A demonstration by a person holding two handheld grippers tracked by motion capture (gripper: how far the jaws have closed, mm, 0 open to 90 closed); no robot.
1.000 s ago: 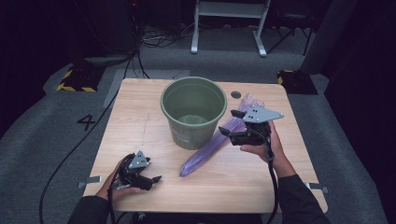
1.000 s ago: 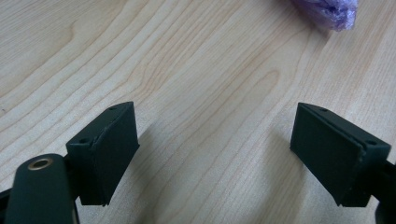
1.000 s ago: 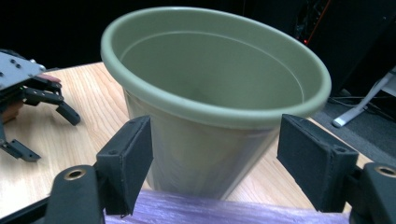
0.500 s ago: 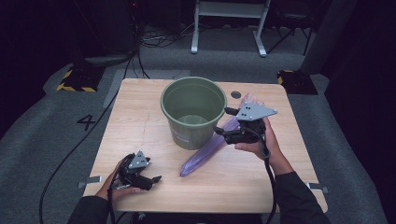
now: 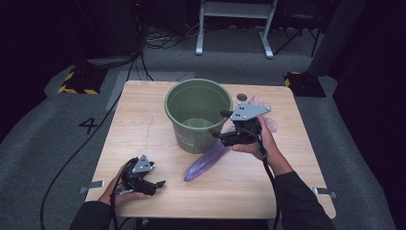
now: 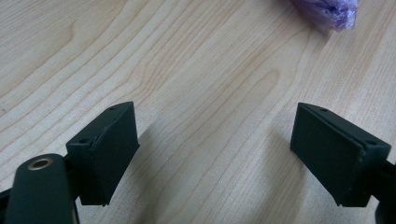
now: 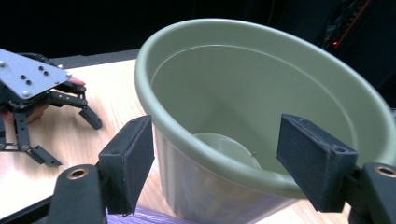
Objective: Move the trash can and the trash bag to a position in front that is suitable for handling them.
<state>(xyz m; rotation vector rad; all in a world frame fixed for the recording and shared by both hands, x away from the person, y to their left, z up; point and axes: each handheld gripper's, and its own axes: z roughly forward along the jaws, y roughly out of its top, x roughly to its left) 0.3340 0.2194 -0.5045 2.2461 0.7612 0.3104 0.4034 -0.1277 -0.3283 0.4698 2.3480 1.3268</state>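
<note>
Since the earlier frame my right gripper (image 5: 218, 132), jaws apart and empty, slid toward the green bucket (image 5: 197, 115) mid-table, purple bag (image 5: 207, 162) lying just beside it toward the near edge; left gripper (image 5: 155, 184) waits open near the front-left corner; next: grip the rim.

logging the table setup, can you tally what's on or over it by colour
green: 1, the bucket
purple: 1, the crinkly plastic bag lying beside the bucket
black: 2, the left claw and the right claw, both open with nothing between the jaws
total: 4
</note>
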